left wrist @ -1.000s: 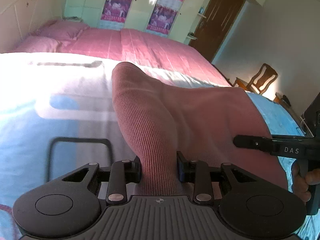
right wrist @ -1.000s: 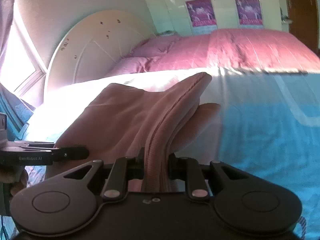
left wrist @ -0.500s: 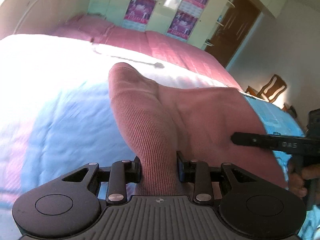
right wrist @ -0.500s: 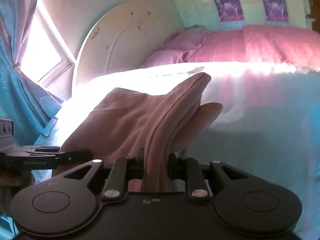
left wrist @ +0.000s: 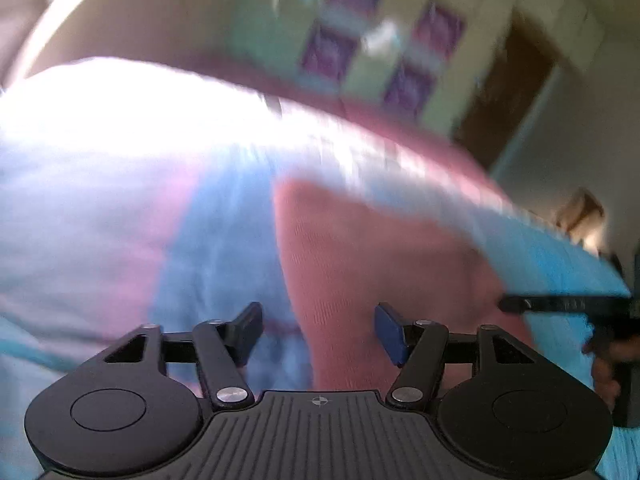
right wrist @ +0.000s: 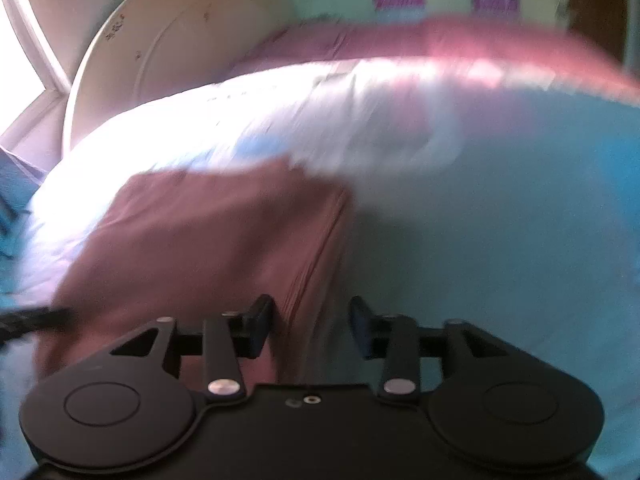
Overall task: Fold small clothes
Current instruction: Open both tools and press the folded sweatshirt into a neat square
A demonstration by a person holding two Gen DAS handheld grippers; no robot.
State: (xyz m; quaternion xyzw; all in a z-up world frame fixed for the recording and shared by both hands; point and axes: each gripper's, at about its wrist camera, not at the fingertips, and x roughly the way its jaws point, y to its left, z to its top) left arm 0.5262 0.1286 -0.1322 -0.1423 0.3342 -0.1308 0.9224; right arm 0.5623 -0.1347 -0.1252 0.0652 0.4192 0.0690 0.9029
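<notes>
A small pink ribbed garment (left wrist: 372,264) lies spread flat on the blue and white bed cover (left wrist: 216,240). My left gripper (left wrist: 318,330) is open, its jaws apart over the garment's near left edge, holding nothing. In the right wrist view the same garment (right wrist: 208,232) lies flat with a seam along its right edge. My right gripper (right wrist: 310,326) is open over the garment's near right corner and holds nothing. Each gripper shows at the edge of the other's view: the right one (left wrist: 560,304) and the left one (right wrist: 36,318). Both views are blurred by motion.
The bed cover (right wrist: 500,220) stretches far around the garment. A pink blanket (right wrist: 460,40) covers the far part of the bed. A rounded cream headboard (right wrist: 180,40) stands at the back left. A brown door (left wrist: 508,80) and a wooden chair (left wrist: 580,212) are at the right.
Both grippers have opened and let go of the garment. It has dropped from a raised, bunched hold to lie flat on the bed cover. Both cameras have moved lower.
</notes>
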